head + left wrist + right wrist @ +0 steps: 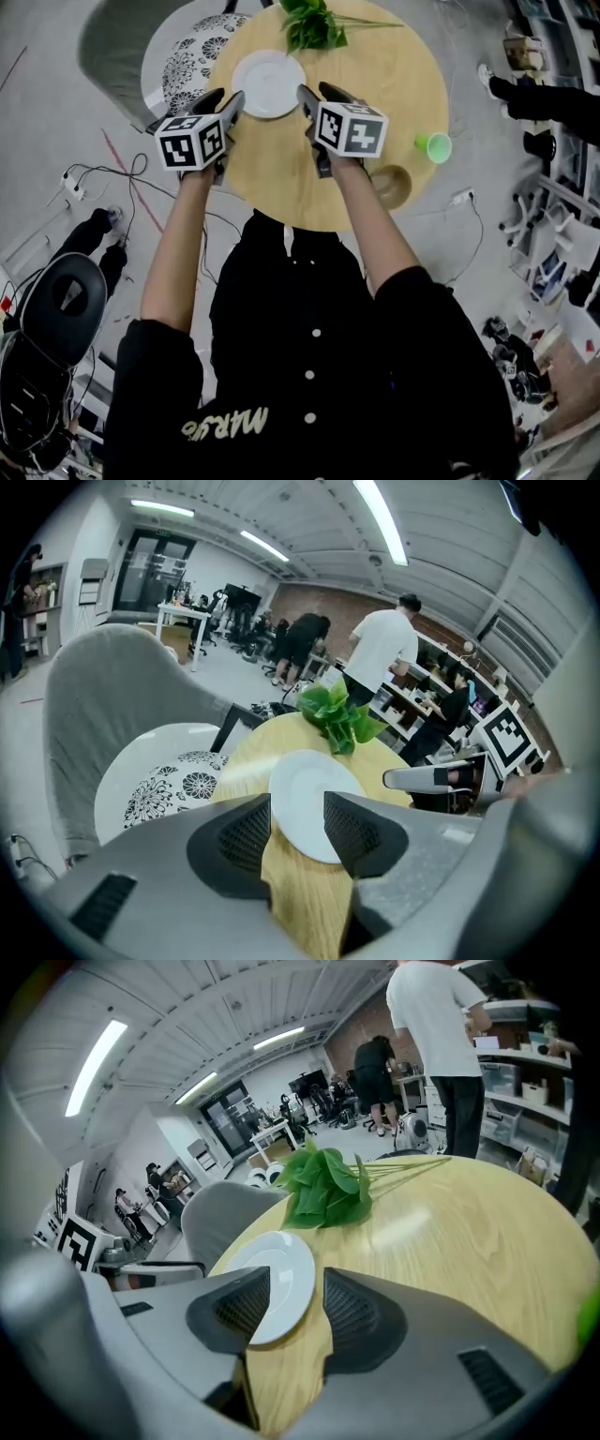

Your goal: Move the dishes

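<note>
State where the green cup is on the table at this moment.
In the head view the green cup stands near the right edge of the round wooden table. Its nearest neighbour is the brown bowl, which lies a little nearer the person.

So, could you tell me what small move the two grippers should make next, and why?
Probably lower both to the rim of the round white plate: the left gripper and right gripper hover either side of it above the round wooden table, jaws apart and empty.
</note>
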Tool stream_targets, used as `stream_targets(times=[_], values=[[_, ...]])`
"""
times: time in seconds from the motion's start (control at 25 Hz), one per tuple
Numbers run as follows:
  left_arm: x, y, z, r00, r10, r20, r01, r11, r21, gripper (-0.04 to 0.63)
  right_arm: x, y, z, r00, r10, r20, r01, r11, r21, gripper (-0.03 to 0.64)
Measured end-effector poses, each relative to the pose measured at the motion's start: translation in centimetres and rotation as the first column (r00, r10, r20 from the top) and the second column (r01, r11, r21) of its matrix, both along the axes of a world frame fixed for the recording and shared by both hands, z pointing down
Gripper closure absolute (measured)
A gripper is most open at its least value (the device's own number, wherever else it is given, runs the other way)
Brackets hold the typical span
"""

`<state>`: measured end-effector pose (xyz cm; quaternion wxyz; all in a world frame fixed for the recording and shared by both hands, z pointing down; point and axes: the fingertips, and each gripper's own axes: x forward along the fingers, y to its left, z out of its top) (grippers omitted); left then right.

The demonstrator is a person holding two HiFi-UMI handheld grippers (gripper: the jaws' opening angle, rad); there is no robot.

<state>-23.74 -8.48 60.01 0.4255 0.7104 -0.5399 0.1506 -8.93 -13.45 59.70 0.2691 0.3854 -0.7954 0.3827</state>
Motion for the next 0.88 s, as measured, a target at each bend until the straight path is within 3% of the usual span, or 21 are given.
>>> stream_targets(times=[0.24,0.88], values=[[-0.2,-1.0,1.5,1.000,-0.009,0.012,0.009,1.000,-0.029,0.426,-0.8,-0.6,2.3,1.000,0.005,-0.001,-0.005,0.999,-0.052,0.453],[-0.3,-2.5,3.8,0.998,-0.057,-0.002,0.056,0.995,-0.082,0.445,-1.8,-1.4,4.8,1.000,-0.012,0.013,0.013,0.996,-0.089,0.468]])
